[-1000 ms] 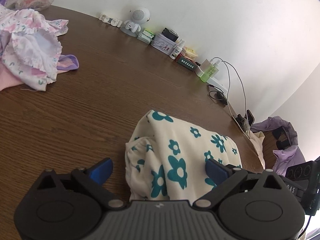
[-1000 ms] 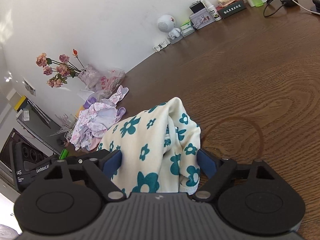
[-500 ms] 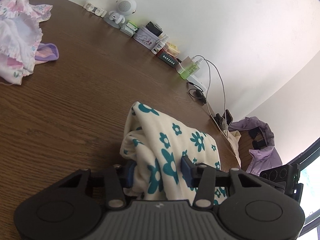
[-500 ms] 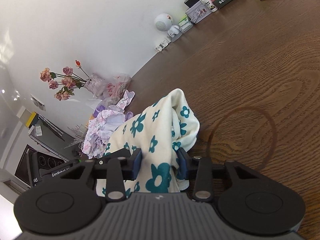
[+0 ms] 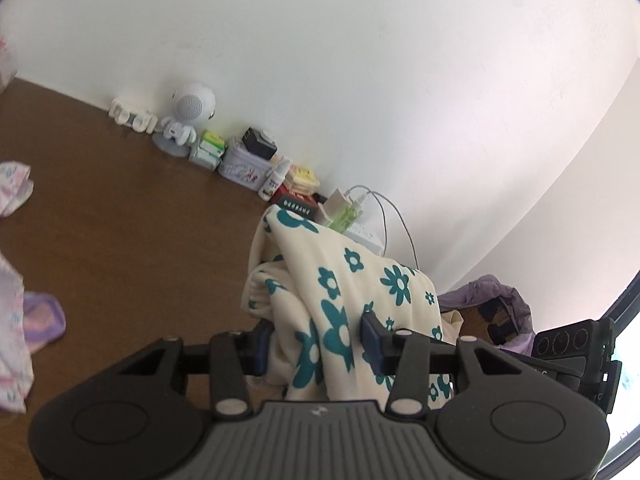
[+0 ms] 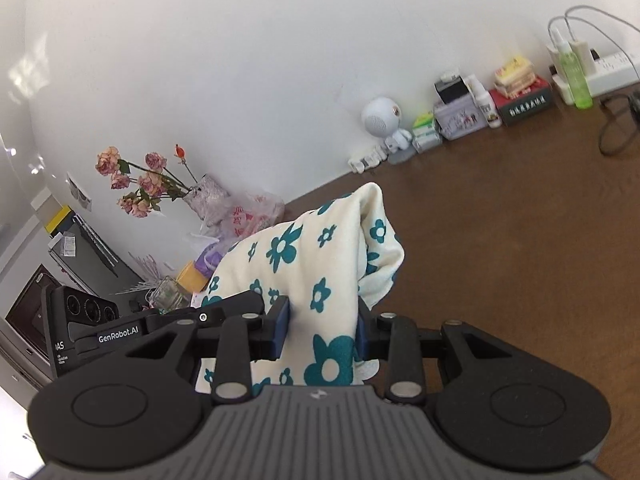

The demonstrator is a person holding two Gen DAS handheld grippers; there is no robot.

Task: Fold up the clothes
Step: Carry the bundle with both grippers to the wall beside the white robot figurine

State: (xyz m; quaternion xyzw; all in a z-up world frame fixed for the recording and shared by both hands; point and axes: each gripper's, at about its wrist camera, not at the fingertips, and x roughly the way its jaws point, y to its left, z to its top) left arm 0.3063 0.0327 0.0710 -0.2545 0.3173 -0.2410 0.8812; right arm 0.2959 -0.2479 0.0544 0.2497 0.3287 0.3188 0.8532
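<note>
Dark brown wood-grain table (image 5: 120, 220) is seen running back to a plain white wall (image 5: 360, 60) in both wrist views. Along the foot of that wall a row of small things is lined up: a white round-headed robot figure (image 5: 186, 114), a lilac tin (image 5: 244, 164), a green bottle (image 5: 344, 216) and a white power strip (image 6: 612, 66) with cables.

In the lower centre of the left wrist view, the left gripper (image 5: 316, 344) is shown partly closed, its blue pads pressed into both sides of a bunched fold of the cream garment with teal flowers (image 5: 360, 280). The cloth is drawn up from between the pads toward the middle of the frame, where it hides part of the row by the wall. A pink and white floral garment (image 5: 12, 280) is seen at the left edge of that view.

In the lower centre of the right wrist view, the right gripper (image 6: 320, 328) is likewise narrowed onto the same garment, a thick fold being pinched between its pads. The cloth rises to a rounded peak at mid-frame, and the table is seen to its right. Dried pink roses (image 6: 136, 180) are seen at the left, and the other gripper's black body appears at lower left.
</note>
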